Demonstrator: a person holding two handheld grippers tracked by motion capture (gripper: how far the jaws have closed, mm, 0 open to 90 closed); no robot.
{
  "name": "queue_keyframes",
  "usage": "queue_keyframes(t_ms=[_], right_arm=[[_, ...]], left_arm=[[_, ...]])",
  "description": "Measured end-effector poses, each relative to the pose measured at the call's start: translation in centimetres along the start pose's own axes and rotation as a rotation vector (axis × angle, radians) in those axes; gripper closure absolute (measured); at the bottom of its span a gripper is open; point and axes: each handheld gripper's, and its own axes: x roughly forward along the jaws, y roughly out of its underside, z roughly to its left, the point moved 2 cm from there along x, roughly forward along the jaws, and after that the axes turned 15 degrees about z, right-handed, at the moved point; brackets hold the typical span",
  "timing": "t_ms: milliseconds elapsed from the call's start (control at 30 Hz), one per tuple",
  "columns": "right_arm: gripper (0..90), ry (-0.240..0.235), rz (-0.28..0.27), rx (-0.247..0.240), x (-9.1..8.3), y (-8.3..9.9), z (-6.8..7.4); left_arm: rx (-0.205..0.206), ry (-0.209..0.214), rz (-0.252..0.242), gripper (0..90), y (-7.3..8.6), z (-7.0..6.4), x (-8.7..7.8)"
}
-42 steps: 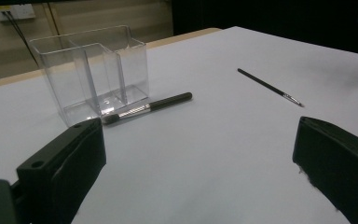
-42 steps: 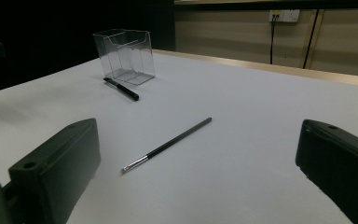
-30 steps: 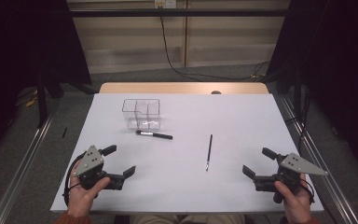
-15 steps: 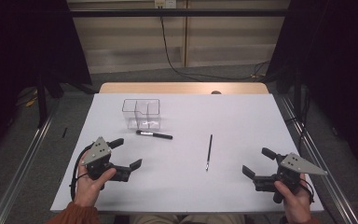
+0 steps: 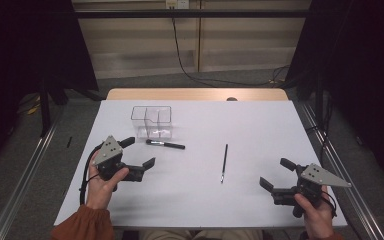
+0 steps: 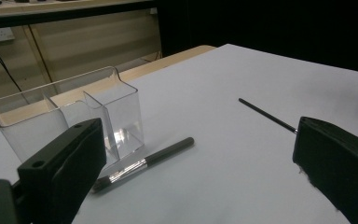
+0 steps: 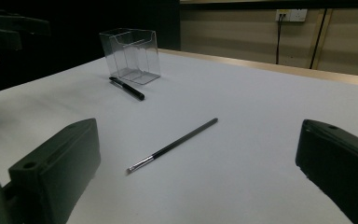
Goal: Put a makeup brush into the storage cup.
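A black pen with a silver band lies flat on the white surface, just in front of a clear divided box that stands upright. The left tongs hang near the pen on its near-left side, jaws spread, gripping nothing. A thin dark brush lies well to the right, mid-surface. The right tongs sit near the right edge, also spread and holding nothing.
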Motion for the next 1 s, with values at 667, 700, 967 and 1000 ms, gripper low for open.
queue_keyframes(t_ms=[667,700,967,1000], right_arm=[[0.0,0.000,0.002,-0.002,0.0,0.0,0.0],[0.0,-0.001,0.001,-0.003,0.0,0.0,0.0],[0.0,0.004,0.001,-0.005,-0.1,0.0,-0.1],[0.0,0.001,0.000,-0.002,-0.1,0.0,0.0]], left_arm=[[0.041,0.006,-0.010,2.5,-3.3,1.0,3.3],[0.040,0.006,-0.010,2.5,-3.5,1.0,3.4],[0.037,0.009,-0.009,3.0,-4.4,1.6,4.2],[0.043,0.001,-0.011,3.0,-4.6,1.6,4.3]])
